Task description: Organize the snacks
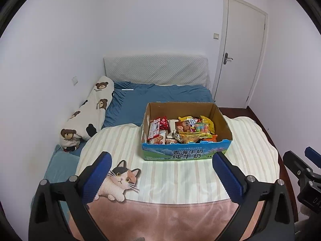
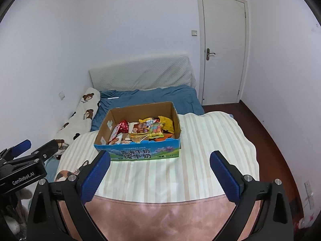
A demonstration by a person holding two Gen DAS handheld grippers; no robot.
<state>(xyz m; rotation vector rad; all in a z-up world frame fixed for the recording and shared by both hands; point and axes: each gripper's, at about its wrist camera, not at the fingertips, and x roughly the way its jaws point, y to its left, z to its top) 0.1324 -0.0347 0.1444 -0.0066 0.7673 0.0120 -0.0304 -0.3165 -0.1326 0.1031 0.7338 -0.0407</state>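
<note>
Left wrist view: left gripper [image 1: 161, 161] gaping wide, holding nothing. One cardboard box [image 1: 185, 153] sits on the striped blanket [image 1: 170, 176], snacks [image 1: 186, 129] heaped inside, too jumbled to count.

Right wrist view: right gripper [image 2: 160, 160] spread wide, empty. All packets boxed; whether sorted or awaiting sorting, can't say.

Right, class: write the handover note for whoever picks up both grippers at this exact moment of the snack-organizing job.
Left gripper: open, empty, held above the striped blanket, short of the box.
Right gripper: open, empty, likewise short of the box.
Cardboard box: sits open-topped on the blanket on the bed. Snack packets lie in a loose jumble inside; a red packet leans toward the box's left side.
Done: nothing visibly sorted; no snacks lie outside the box.
Left: reach in, take packets out or arrange them in order.
</note>
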